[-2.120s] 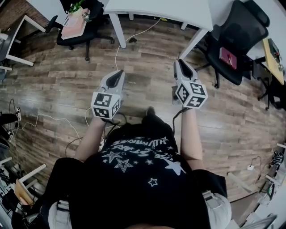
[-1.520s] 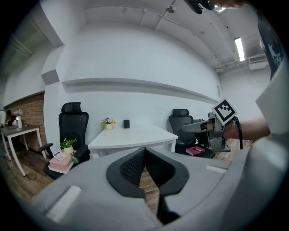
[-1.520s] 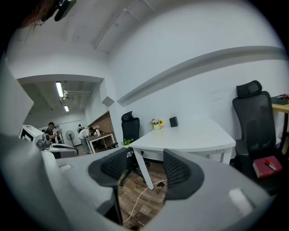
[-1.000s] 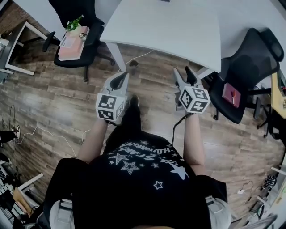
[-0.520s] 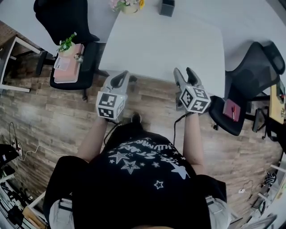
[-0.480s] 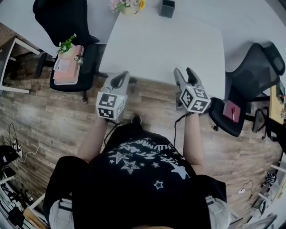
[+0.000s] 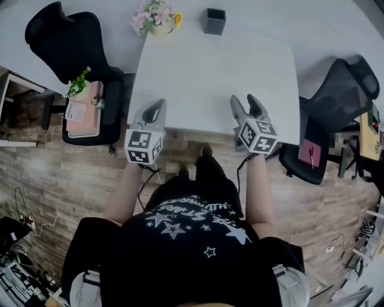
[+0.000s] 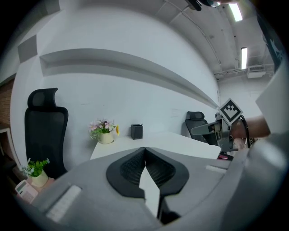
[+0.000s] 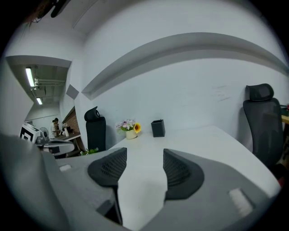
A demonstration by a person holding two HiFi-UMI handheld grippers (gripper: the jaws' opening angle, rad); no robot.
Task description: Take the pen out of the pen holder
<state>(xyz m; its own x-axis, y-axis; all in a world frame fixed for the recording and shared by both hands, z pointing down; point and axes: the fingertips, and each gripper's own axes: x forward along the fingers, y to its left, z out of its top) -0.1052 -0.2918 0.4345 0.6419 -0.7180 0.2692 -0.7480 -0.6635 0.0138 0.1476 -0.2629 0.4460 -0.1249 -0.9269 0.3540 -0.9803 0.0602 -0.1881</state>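
A dark square pen holder stands at the far edge of the white table. It also shows far off in the left gripper view and in the right gripper view; a pen in it is too small to make out. My left gripper hovers at the table's near edge, shut and empty, its pads meeting. My right gripper is level with it, open and empty. Both are far short of the holder.
A pot of flowers stands left of the holder. A black chair and a seat holding a plant and books are to the left of the table. Another black chair is on the right. The floor is wood.
The person has walked up to the table. The table, flowers and pen holder have come into view, and both grippers now reach its near edge instead of hanging over the floor.
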